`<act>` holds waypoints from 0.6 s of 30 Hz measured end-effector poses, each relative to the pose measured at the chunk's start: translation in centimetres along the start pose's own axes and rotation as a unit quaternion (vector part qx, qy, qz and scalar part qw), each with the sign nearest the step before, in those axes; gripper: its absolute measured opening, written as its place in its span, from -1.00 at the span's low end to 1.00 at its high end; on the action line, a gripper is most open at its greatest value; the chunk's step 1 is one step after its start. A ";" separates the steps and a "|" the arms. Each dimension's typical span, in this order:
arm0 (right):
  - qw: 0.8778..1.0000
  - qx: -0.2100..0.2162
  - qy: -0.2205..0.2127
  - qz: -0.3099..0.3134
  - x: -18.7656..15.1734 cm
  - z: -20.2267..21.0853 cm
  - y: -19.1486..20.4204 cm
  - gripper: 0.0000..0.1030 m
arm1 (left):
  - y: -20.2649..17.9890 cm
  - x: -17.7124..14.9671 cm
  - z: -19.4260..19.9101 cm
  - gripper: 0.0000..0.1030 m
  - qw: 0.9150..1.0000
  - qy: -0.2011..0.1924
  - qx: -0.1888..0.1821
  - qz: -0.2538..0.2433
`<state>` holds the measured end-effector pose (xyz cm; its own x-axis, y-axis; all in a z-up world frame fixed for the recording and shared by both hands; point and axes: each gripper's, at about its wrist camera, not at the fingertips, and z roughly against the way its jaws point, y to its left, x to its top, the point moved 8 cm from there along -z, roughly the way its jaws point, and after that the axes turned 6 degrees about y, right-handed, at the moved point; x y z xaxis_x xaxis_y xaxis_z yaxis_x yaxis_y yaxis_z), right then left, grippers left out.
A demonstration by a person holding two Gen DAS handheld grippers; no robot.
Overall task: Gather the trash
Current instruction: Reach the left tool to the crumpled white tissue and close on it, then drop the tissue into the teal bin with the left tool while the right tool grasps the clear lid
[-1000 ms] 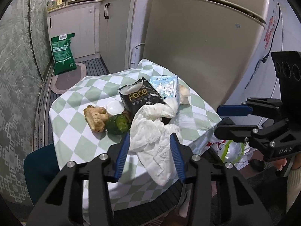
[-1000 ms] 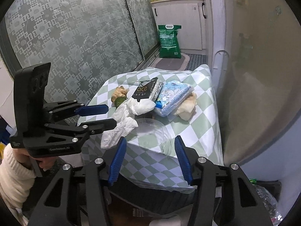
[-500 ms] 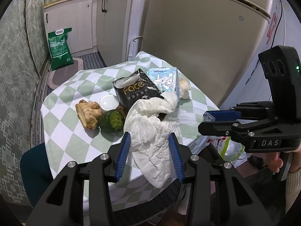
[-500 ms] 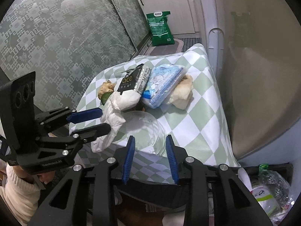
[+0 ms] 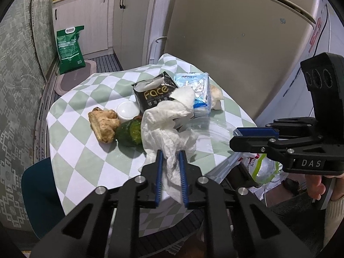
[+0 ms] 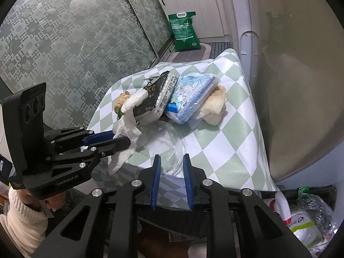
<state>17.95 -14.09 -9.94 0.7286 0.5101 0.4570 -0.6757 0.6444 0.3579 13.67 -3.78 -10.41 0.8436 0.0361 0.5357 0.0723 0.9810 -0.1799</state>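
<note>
— While the left wrist view is up, what writing can you read?
— "Face" in gold on the black tissue pack (image 5: 155,94); "DAS" on the right gripper (image 5: 253,133), whose blue pads look nearly together at the clear plastic lid (image 5: 211,129).
— And the trash?
— The crumpled white tissue (image 5: 169,126) runs near to far, over the near table edge, its far tip on the pack. The left gripper (image 5: 171,167) has narrowed its fingers onto its near end.
— The surface?
— A green-and-white checked tablecloth (image 5: 71,133), with ginger (image 5: 103,124) left; a fridge (image 5: 225,34) stands behind.
— Right wrist view?
— "GenRobot.AI" on the left gripper (image 6: 120,138), pinching the tissue (image 6: 126,129). The right gripper (image 6: 171,165) is narrow around the lid's (image 6: 163,144) near rim; contact unclear. A green sack (image 6: 185,32) stands far off.
</note>
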 end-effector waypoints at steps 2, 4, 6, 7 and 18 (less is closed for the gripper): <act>1.000 0.000 -0.001 0.001 0.0 0.0 0.2 -0.61 | 0.0 -0.1 0.2 -0.70 1.000 -0.001 -0.001 0.001; 1.000 -0.002 -0.003 0.002 0.1 0.1 0.3 -0.62 | 0.1 -0.2 0.5 -0.70 1.000 -0.003 -0.001 0.001; 1.000 -0.004 -0.003 0.002 0.1 0.1 0.4 -0.62 | 0.0 -0.2 0.9 -0.70 1.000 -0.006 -0.002 0.002; 1.000 -0.005 -0.004 0.001 0.2 0.1 0.4 -0.62 | 0.0 -0.2 1.1 -0.70 1.000 -0.008 -0.004 0.002; 1.000 -0.023 -0.001 0.005 0.6 -0.7 0.8 -0.61 | 0.8 -0.4 2.8 -0.83 1.000 -0.023 -0.017 0.012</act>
<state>17.91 -12.85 -9.95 0.7212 0.5155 0.4627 -0.6772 0.6651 0.3147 11.91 -2.46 -8.46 0.8196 0.0687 0.5689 0.0709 0.9730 -0.2196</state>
